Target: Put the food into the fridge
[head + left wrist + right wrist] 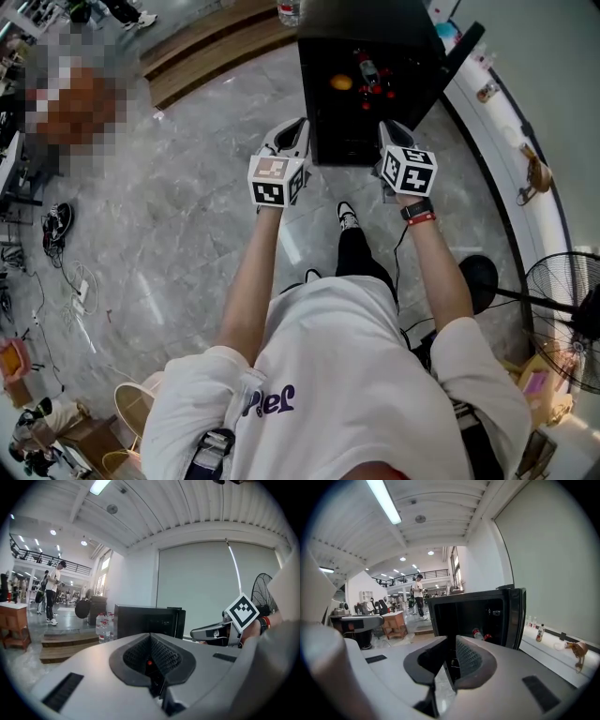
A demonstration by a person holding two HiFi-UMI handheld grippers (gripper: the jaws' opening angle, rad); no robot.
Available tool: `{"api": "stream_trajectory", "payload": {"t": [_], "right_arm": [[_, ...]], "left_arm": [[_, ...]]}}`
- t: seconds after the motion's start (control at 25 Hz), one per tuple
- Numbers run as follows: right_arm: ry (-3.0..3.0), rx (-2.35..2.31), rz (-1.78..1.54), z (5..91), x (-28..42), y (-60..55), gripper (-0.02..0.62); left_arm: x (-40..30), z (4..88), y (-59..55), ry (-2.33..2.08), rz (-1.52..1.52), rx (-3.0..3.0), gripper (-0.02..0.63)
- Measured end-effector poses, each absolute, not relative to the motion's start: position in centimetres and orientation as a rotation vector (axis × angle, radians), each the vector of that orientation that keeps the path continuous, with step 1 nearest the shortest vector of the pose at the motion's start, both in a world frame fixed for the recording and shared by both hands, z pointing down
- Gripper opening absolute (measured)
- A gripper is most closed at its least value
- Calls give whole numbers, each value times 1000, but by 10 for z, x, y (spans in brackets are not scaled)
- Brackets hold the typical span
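1. Food is inside the fridge [375, 19]: an orange [341, 82] at left, a bottle [366, 67] just beside it, and red items [380, 91] right of the bottle, touching or nearly so
2. Bottle lies flat with its long axis running front to back into the fridge, slightly slanted; in the right gripper view its red end faces the opening
3. Orange is round, so no axis; the red items are too small to tell which way they point
4. Can't tell which shelf the food is on; the inside is dark
5. Fridge is black and stands on the floor [187, 206] with its opening toward the person; the door [464, 47] is swung open to the right
6. Left gripper [294, 125] is held out on a stretched arm near the fridge's left front edge, pointing forward about level, marker cube on top; its jaws are together with nothing between them
7. Right gripper [390, 127] is in front of the right side of the opening, tipped a little down; its jaws stand a narrow slit apart with nothing between them, and floor shows through the gap
8. Both grippers are outside the fridge, side by side and apart
9. Dark watch [417, 210] on the right wrist
10. Fan [562, 309] stands at the person's right, well apart from the fridge; water bottles [104, 626] stand on the floor beside the fridge in the left gripper view
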State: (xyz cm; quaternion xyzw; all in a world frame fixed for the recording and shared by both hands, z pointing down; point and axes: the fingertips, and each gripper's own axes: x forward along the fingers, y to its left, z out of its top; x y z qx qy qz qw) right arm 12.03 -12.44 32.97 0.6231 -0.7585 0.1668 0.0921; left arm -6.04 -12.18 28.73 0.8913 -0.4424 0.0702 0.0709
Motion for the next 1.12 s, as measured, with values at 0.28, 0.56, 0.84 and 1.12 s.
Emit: {"api": "stream_trajectory", "payload": {"t": [0.28,0.56,0.84,1.12], "right_arm": [[-2253,1876,508,320,127,-105,46],[-2260,1925,441,310,130,-85,31],[-2257,1971,407,305,139,-75,21],[-2259,2001,370,304,141,-64,15]], "left_arm": [[-59,290,-113,-1332,208,2670,18],[-59,285,-100,-1352,198,2672,18],[-56,283,-95,-1375,193,2664,18],[-61,282,-86,-1402,194,2662,18]]}}
